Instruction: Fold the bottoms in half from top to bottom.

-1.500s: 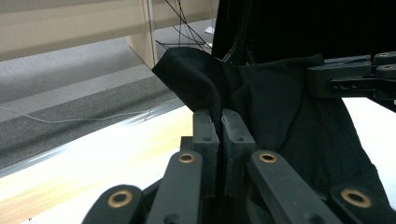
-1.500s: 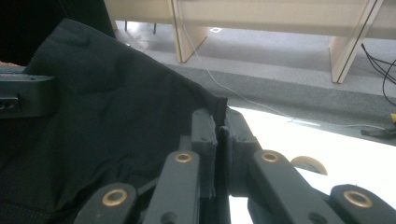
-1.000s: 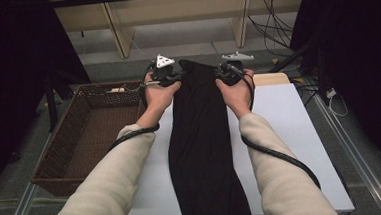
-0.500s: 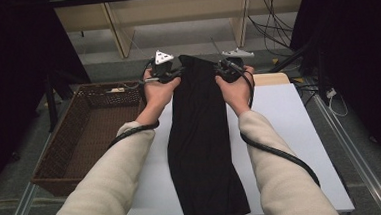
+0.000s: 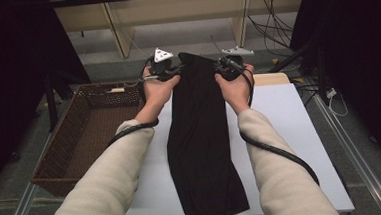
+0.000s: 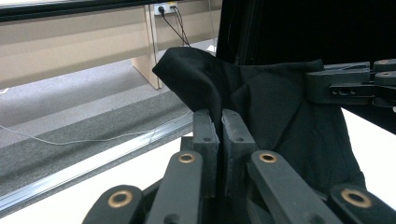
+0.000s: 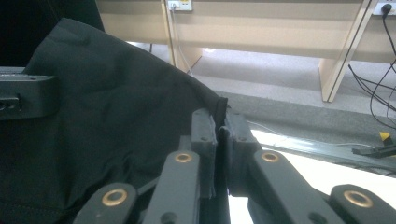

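Observation:
A long black garment (image 5: 200, 137) hangs from both grippers over the white table (image 5: 285, 132), its lower end draped past the near edge. My left gripper (image 5: 176, 71) is shut on the cloth's top left edge; in the left gripper view the jaws pinch a fold of the black garment (image 6: 261, 102) at the left gripper (image 6: 220, 126). My right gripper (image 5: 220, 65) is shut on the top right edge; in the right gripper view the black garment (image 7: 107, 121) edge sits clamped in the right gripper (image 7: 220, 123). The cloth's top bunches up between the two hands.
A brown wicker basket (image 5: 80, 139) stands at the left of the table. Wooden shelf legs (image 5: 119, 36) and cables (image 5: 273, 17) lie beyond the far edge. Dark curtains flank both sides. A metal rail (image 5: 351, 143) runs along the table's right.
Both hands have lifted slightly and the garment has been drawn a little toward the far side, its lower end riding up at the near edge.

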`<state>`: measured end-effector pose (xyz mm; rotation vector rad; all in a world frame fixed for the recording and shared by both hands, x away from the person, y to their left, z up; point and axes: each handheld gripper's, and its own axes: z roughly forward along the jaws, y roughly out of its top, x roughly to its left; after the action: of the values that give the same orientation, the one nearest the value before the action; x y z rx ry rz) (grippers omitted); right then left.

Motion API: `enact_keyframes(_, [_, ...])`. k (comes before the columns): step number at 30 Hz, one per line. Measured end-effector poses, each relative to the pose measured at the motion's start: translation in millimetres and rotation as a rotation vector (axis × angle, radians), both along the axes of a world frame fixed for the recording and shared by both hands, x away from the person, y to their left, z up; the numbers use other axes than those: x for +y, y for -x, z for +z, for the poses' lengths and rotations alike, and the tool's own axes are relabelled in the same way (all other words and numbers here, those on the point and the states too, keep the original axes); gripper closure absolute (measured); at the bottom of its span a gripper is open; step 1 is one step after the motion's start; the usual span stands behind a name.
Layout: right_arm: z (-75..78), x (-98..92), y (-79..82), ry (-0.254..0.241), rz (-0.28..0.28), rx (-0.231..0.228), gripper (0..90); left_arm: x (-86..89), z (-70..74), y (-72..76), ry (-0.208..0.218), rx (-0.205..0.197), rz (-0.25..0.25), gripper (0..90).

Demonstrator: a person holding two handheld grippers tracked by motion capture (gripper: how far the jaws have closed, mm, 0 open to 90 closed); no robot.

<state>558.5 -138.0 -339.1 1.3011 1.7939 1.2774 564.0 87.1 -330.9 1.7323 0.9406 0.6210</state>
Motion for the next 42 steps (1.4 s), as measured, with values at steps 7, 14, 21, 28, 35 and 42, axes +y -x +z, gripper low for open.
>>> enact_keyframes(7, [3.3,-0.3,-1.1,-0.003,-0.003,-0.010,84.8,-0.1,4.2,-0.5,0.002,-0.011,-0.001,85.1])
enact_keyframes(14, [7.5,-0.5,-2.1,-0.002,-0.007,-0.019,84.8,-0.1,8.6,-1.1,0.005,-0.021,-0.002,85.1])
enact_keyframes(21, [10.1,0.0,-2.7,-0.002,-0.006,-0.024,84.8,0.1,10.7,-1.2,0.005,-0.024,-0.002,85.0])
enact_keyframes(28, [10.7,0.2,-2.9,-0.006,-0.008,-0.028,84.8,-0.7,11.7,-1.1,0.002,-0.027,-0.007,85.0])
enact_keyframes(35, [9.9,0.1,-1.9,-0.004,-0.009,-0.036,84.7,-1.3,11.7,-0.2,-0.004,-0.031,-0.012,85.0])
enact_keyframes(42, [3.4,-1.0,0.8,0.002,-0.008,-0.033,84.7,-3.2,8.3,4.4,-0.007,-0.030,-0.029,85.1])
